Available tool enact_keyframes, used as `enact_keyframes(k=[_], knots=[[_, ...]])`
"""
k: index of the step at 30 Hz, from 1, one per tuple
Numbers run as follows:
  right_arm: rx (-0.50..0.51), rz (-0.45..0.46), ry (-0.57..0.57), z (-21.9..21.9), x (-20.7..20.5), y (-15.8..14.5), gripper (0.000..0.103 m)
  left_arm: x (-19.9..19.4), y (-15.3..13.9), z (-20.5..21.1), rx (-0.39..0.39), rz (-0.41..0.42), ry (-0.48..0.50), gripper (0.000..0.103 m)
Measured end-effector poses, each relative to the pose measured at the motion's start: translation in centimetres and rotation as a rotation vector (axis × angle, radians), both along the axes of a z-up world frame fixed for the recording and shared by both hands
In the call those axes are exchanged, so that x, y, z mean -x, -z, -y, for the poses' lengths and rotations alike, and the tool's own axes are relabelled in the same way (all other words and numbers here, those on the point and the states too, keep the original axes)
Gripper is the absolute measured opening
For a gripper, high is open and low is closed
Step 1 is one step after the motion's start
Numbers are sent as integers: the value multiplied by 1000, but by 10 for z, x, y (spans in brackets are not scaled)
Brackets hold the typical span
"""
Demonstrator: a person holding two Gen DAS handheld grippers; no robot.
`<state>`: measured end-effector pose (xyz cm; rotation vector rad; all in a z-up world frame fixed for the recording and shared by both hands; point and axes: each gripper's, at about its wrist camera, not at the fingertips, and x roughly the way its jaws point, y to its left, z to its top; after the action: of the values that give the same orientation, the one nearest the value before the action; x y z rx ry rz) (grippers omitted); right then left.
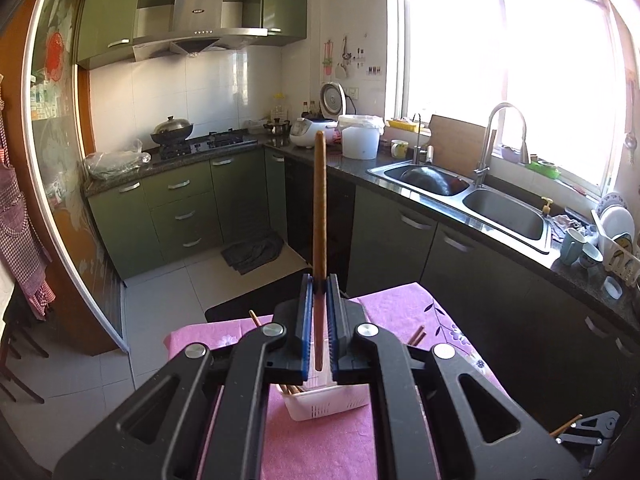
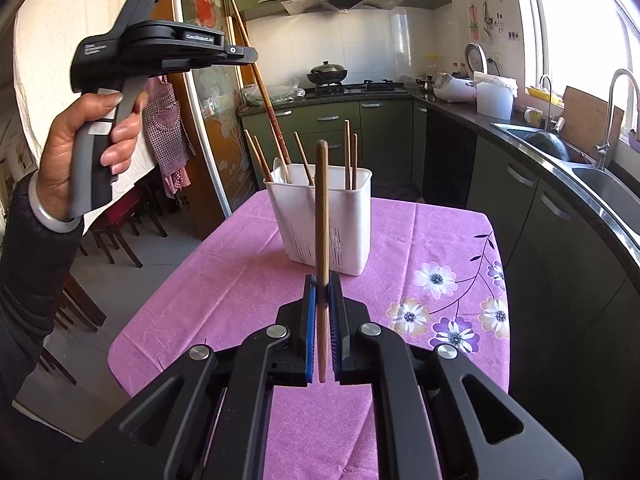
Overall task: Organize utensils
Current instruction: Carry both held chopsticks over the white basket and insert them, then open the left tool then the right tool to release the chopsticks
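Note:
A white slotted utensil basket stands on the pink-clothed table; several brown chopsticks and a white spoon stand in it. My right gripper is shut on a brown chopstick that points up, short of the basket. A hand holds my left gripper high at the left, shut on a long reddish chopstick whose lower end slants down to the basket's left rim. In the left wrist view that gripper grips its chopstick upright, right over the basket. My right gripper shows at the lower right.
Dark counter with a double sink and tap runs along the right, close to the table's right edge. Green cabinets and a stove stand at the back. Dark chairs and a hanging checked apron are on the left. Flowered cloth lies right of the basket.

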<state>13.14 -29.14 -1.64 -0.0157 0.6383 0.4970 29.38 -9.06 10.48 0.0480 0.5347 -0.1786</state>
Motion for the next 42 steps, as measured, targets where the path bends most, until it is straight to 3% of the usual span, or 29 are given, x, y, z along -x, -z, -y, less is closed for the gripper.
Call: enact_keyframes(k=[5, 10, 13, 15, 19, 20, 22, 23, 24, 26, 28, 35, 39, 42], knots=[[0, 8, 7, 7, -13, -7, 7, -31, 40, 1, -3, -142, -17, 7], [3, 32, -20, -4, -32, -24, 7, -33, 72, -3, -14, -221, -8, 7], [-5, 63, -29, -14, -45, -41, 7, -27, 78, -6, -23, -216, 5, 17], [-8, 86, -34, -23, -54, -55, 7, -21, 77, -11, -16, -189, 8, 30], [-6, 132, -58, -42, -67, -81, 7, 4, 63, -20, 41, -96, 24, 37], [-8, 148, -63, -45, -68, -88, 7, 14, 60, -24, 64, -69, 30, 43], [-15, 181, -62, -50, -72, -103, 7, 41, 57, -29, 90, 1, 31, 70], [-19, 196, -56, -51, -74, -111, 7, 55, 58, -31, 88, 44, 22, 91], [-24, 209, -51, -53, -78, -118, 7, 70, 58, -31, 79, 93, 7, 97], [-33, 233, -43, -57, -85, -130, 7, 96, 66, -31, 29, 171, -31, 97], [-41, 249, -26, -60, -96, -140, 7, 111, 76, -31, -3, 196, -56, 97], [-54, 258, 35, -70, -143, -150, 7, 138, 129, -57, 73, 125, -170, 97], [-46, 221, 69, -71, -170, -135, 7, 156, 150, -75, 61, 124, -260, 97], [-44, 183, 73, -72, -182, -115, 7, 158, 161, -84, 86, 81, -265, 97]])
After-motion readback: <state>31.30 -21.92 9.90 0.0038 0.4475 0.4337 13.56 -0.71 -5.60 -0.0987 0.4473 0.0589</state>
